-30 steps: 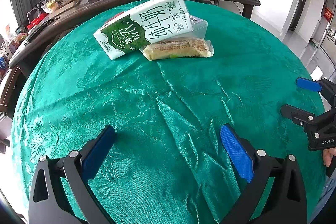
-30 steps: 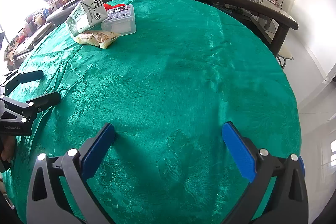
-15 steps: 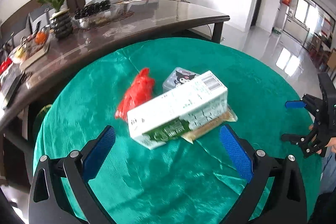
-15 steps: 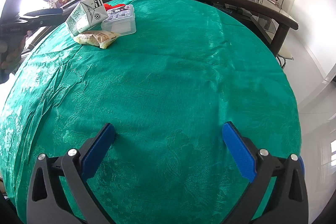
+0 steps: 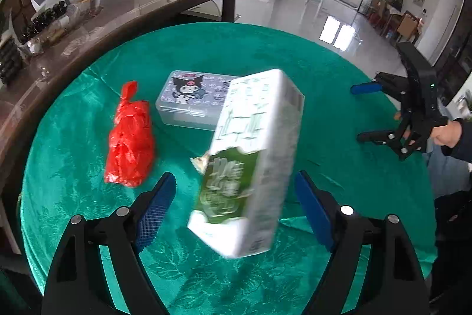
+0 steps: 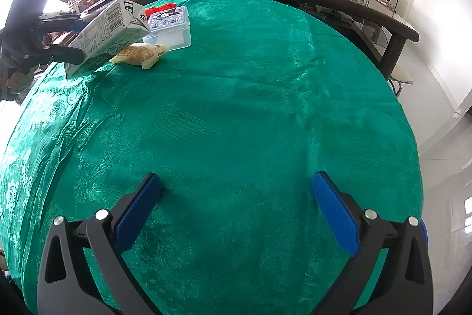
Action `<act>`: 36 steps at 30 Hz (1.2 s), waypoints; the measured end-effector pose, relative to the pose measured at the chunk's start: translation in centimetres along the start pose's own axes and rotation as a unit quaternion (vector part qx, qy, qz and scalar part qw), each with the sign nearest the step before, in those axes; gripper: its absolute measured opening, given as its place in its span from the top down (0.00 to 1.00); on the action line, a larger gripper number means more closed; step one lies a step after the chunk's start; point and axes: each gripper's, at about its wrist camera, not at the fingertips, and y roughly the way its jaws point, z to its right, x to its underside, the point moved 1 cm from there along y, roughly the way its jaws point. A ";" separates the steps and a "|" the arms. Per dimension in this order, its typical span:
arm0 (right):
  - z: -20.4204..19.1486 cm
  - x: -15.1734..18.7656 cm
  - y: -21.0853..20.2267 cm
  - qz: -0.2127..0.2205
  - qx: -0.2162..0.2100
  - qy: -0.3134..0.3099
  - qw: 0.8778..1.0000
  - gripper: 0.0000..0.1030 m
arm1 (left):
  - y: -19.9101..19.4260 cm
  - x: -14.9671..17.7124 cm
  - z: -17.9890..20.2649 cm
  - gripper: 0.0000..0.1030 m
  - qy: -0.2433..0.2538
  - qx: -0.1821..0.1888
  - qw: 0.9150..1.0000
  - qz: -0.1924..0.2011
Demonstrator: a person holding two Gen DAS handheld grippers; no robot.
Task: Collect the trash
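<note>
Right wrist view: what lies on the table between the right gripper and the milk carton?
Mostly bare green tablecloth; only a wrapped snack packet lies there, right beside the milk carton, far from the right gripper. The right wrist view shows this.

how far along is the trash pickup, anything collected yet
Nothing looks collected yet; no bin is in view. In hand: the left gripper has its jaws closing around the milk carton, which sits tilted between them, though a gap shows beside each pad. Left: the red plastic bag, the snack packet and perhaps the clear lidded box on the green tablecloth. The right gripper hangs open, empty.
</note>
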 end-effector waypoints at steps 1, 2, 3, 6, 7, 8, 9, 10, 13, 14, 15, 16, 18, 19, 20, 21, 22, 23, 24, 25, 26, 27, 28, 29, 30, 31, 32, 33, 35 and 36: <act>-0.1 0.0 0.0 0.000 0.000 0.000 1.000 0.04 | 0.4 0.0 0.1 0.16 -0.002 -0.012 1.000 0.001; 0.0 0.0 0.0 0.000 0.000 0.000 1.000 0.04 | 0.8 -0.1 0.2 0.15 -0.003 -0.021 1.000 0.004; 0.0 0.0 0.0 0.000 0.000 0.000 1.000 0.04 | 1.3 -0.1 0.5 0.15 -0.003 -0.028 1.000 0.005; -0.1 0.0 0.0 0.000 0.000 0.000 1.000 0.04 | 2.8 0.2 1.8 0.25 0.010 -0.049 0.999 -0.013; -0.1 0.0 0.0 0.000 0.000 0.000 1.000 0.04 | 3.4 0.5 2.3 0.27 0.014 -0.051 0.998 -0.026; -0.1 0.0 0.0 0.000 0.000 0.000 1.000 0.04 | 4.1 0.8 2.7 0.27 0.016 -0.056 0.997 -0.041; 0.0 0.0 0.0 0.000 0.000 0.000 1.000 0.04 | 4.4 1.1 3.0 0.27 0.015 -0.064 0.997 -0.044; -0.1 0.0 0.0 0.000 0.000 0.000 1.000 0.04 | 4.1 1.3 3.1 0.32 0.004 -0.066 0.997 -0.033; 0.0 0.0 0.0 0.000 0.000 0.000 1.000 0.04 | 2.5 1.9 2.5 0.49 -0.047 -0.060 0.997 -0.008; 0.0 0.0 0.0 0.000 0.000 0.000 1.000 0.04 | 1.7 2.4 2.3 0.51 -0.062 -0.057 0.996 0.006; 0.0 0.0 0.0 0.000 0.000 0.000 1.000 0.04 | 0.8 2.7 2.1 0.53 -0.079 -0.053 0.995 0.016; -0.1 0.0 0.0 0.000 0.001 -0.001 1.000 0.04 | -0.2 3.4 1.9 0.54 -0.102 -0.054 0.993 0.028; -0.2 -0.2 -0.1 0.000 -0.001 0.004 1.000 0.04 | -2.1 4.8 1.4 0.54 -0.153 -0.060 0.985 0.047; -0.8 -0.8 0.1 -0.001 -0.021 -0.001 1.000 0.04 | -2.8 5.7 1.2 0.54 -0.175 -0.061 0.981 0.051; -1.5 -1.5 0.2 0.004 -0.048 -0.013 0.999 0.04 | -3.5 6.7 1.3 0.54 -0.192 -0.067 0.978 0.052; -2.7 -2.9 0.3 0.013 -0.065 -0.038 0.997 0.04 | -4.0 7.8 1.5 0.53 -0.205 -0.079 0.974 0.049; -3.8 -4.2 0.5 0.021 -0.070 -0.062 0.995 0.04 | -4.4 8.8 2.0 0.53 -0.215 -0.086 0.972 0.043; -5.1 -5.8 1.0 0.027 -0.084 -0.088 0.992 0.04 | -4.6 9.8 2.3 0.53 -0.226 -0.094 0.969 0.037; -6.3 -7.4 2.0 0.020 -0.102 -0.111 0.988 0.05 | -4.6 10.4 2.5 0.53 -0.236 -0.099 0.966 0.032; -7.2 -8.6 3.0 0.009 -0.106 -0.124 0.987 0.05 | -4.6 11.0 2.8 0.54 -0.245 -0.106 0.963 0.027; -7.9 -9.8 4.2 0.003 -0.099 -0.136 0.986 0.05 | -4.6 11.4 3.0 0.54 -0.249 -0.115 0.961 0.026; -8.6 -10.9 5.5 -0.001 -0.097 -0.147 0.984 0.05 | -4.7 11.6 3.2 0.54 -0.253 -0.121 0.960 0.026; -9.0 -11.5 6.3 -0.007 -0.100 -0.150 0.984 0.06 | -4.8 11.7 3.5 0.54 -0.257 -0.127 0.958 0.026; -9.2 -12.1 7.1 -0.015 -0.104 -0.149 0.983 0.12 | -5.0 11.7 3.8 0.54 -0.260 -0.128 0.957 0.028; -9.3 -12.4 7.6 -0.019 -0.114 -0.141 0.983 0.45 | -5.2 11.8 4.2 0.54 -0.264 -0.126 0.956 0.033; -9.4 -12.3 7.8 -0.026 -0.126 -0.135 0.982 0.59 | -5.2 11.8 4.5 0.54 -0.269 -0.123 0.954 0.036; -9.4 -12.3 7.7 -0.029 -0.126 -0.128 0.983 0.64 | -5.1 11.7 4.9 0.54 -0.272 -0.122 0.954 0.038; -9.2 -12.0 7.3 -0.027 -0.138 -0.117 0.983 0.66 | -5.1 11.6 5.4 0.54 -0.274 -0.122 0.953 0.039; -9.0 -11.1 5.8 -0.021 -0.159 -0.101 0.982 0.67 | -4.8 11.3 6.6 0.54 -0.273 -0.126 0.953 0.043; -8.5 -10.2 4.7 -0.014 -0.153 -0.093 0.984 0.67 | -4.7 11.2 7.2 0.53 -0.272 -0.129 0.952 0.046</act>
